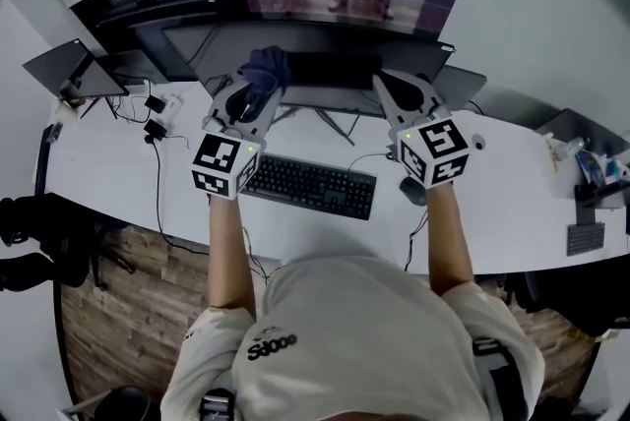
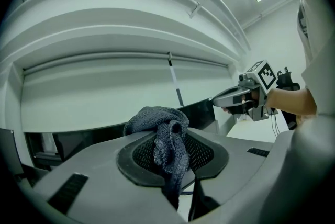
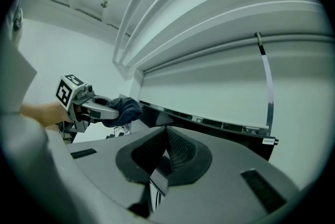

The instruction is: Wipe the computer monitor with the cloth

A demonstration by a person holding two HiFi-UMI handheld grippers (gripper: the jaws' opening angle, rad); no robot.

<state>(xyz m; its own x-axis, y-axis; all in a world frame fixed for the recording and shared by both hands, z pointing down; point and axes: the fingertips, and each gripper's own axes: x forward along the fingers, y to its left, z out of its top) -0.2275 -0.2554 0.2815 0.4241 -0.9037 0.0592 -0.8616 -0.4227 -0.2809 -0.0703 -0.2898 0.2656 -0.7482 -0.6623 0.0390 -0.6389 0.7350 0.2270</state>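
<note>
My left claw (image 2: 174, 161) grips the cloth (image 2: 159, 126). My right claw (image 3: 165, 152) is closed, empty. I should rub the monitor (image 1: 335, 70) softly.

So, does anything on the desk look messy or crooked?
A little. The keyboard lies slanted rather than square to the monitor, and loose cables tangle on the left of the desk. Nothing looks spilled or broken.

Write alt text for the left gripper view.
The left gripper is shut on a bunched dark grey cloth, close to the top edge of the black monitor. At right, a hand holds the right gripper, jaws together.
</note>
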